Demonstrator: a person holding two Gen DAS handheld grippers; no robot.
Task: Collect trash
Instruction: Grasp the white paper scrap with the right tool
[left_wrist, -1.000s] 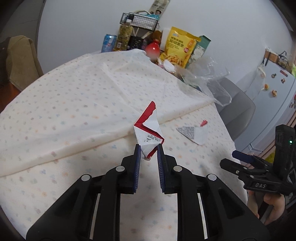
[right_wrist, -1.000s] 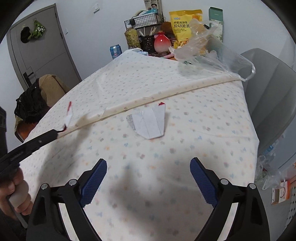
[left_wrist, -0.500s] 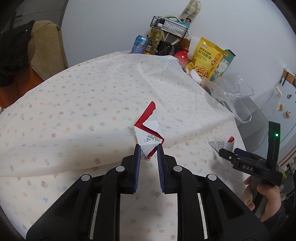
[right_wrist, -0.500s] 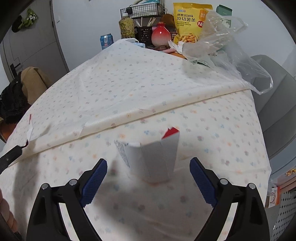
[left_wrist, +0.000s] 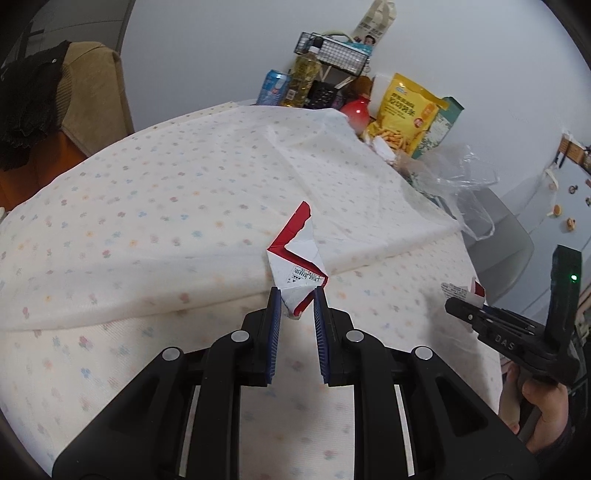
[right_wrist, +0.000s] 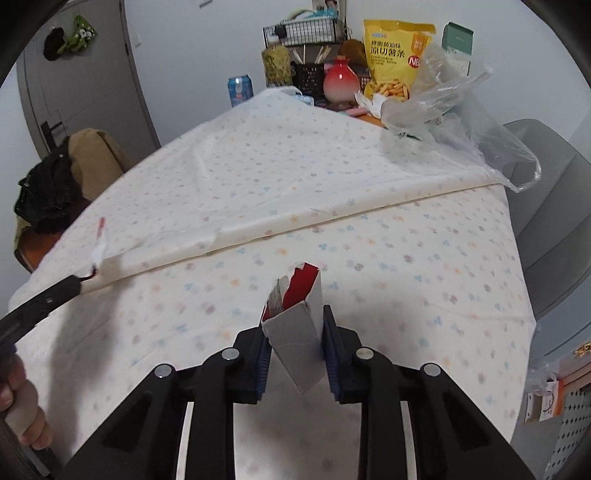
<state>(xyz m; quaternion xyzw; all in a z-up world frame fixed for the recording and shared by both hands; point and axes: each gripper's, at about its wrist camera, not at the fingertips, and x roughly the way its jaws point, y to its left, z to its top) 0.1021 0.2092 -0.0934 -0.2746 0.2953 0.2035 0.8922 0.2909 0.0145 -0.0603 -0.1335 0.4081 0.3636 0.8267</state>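
My left gripper (left_wrist: 296, 297) is shut on a torn red and white carton scrap (left_wrist: 297, 258) and holds it above the flowered tablecloth (left_wrist: 166, 206). My right gripper (right_wrist: 293, 321) is shut on a second torn piece (right_wrist: 295, 321), grey-white outside and red inside, held just above the cloth (right_wrist: 406, 266). That piece also shows in the left wrist view (left_wrist: 463, 290) at the tip of the right gripper (left_wrist: 458, 306). The left gripper's scrap shows small at the left of the right wrist view (right_wrist: 99, 247).
A clear plastic bag (right_wrist: 454, 122) lies at the far right of the table beside a yellow snack bag (right_wrist: 395, 59), a red vase (right_wrist: 339, 83), a can (right_wrist: 240, 90) and a wire basket (right_wrist: 306, 31). A grey chair (right_wrist: 546, 221) stands at right, a draped chair (left_wrist: 55, 103) at left.
My right gripper has come down over the second carton piece, closed on it and raised it off the cloth. My left gripper has kept its scrap and shifted slightly.
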